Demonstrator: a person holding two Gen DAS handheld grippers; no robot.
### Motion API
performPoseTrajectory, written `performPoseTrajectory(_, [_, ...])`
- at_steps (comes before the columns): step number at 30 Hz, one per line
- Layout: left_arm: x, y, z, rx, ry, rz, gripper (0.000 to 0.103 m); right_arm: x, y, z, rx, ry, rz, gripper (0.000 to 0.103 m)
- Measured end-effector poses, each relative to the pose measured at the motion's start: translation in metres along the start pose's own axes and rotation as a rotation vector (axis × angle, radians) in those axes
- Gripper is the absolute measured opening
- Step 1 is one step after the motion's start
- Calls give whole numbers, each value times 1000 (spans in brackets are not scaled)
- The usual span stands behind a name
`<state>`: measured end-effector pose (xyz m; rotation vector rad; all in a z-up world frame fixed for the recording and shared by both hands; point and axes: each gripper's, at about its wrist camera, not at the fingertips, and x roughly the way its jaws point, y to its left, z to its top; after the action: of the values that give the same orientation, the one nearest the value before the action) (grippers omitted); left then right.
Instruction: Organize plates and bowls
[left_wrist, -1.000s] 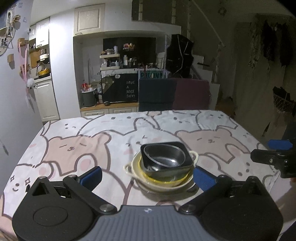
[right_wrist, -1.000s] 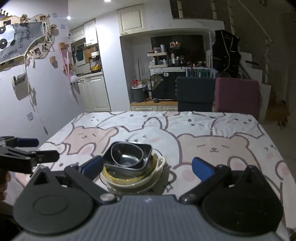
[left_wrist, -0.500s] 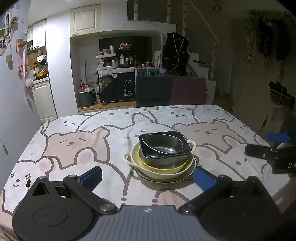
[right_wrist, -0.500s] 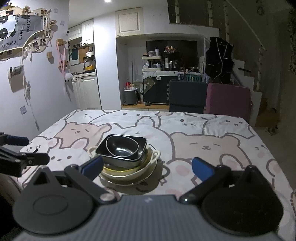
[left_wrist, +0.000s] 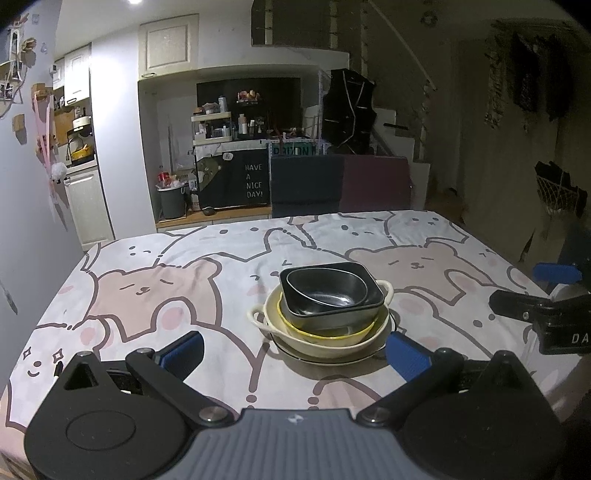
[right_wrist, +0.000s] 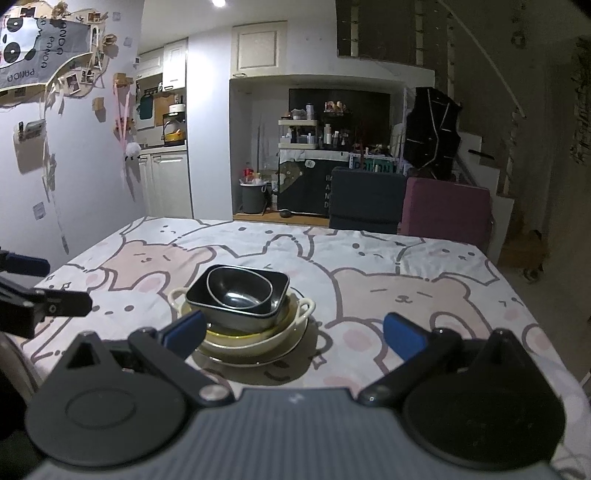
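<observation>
— Two tools frame the view, both empty? What lies nearest?

— Yes. Nearest, the left tool (left_wrist: 293, 347) hangs low over the near edge of the tabletop (left_wrist: 155, 295), its blue-padded fingers spread wide with nothing between them. The right tool (right_wrist: 293, 332) is level beside it, fingers equally wide apart and gripping nothing. Each is aimed forward at the dishes from its own side.

— Where are the dishes?

— Just beyond the fingertips, near the middle of the near half of the tabletop, on a bear-print cloth. They form one nested pile: a flat plate (left_wrist: 295, 355) at the bottom, a cream two-handled bowl (left_wrist: 325, 341), a yellow-rimmed bowl (left_wrist: 325, 333) inside it, then a dark square dish (left_wrist: 332, 314) holding a dark oval bowl (left_wrist: 325, 290).

— Why stacked so?

— Probably largest below, smallest on top, for tidiness and stability. The sorting looks done.

— Farther off?

— Two chairs (left_wrist: 340, 184) sit at the far edge.
</observation>
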<state>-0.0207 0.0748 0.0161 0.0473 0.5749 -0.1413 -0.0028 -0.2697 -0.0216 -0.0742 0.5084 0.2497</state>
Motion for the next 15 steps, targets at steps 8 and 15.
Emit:
performPoseTrajectory(8, [1,1,0,1,-3,-2,103,-1,-1,0,3,-3,2,102])
performPoseTrajectory(15, [1,1,0,1,-4,-4,103,-1,0,0,3,-3,2,102])
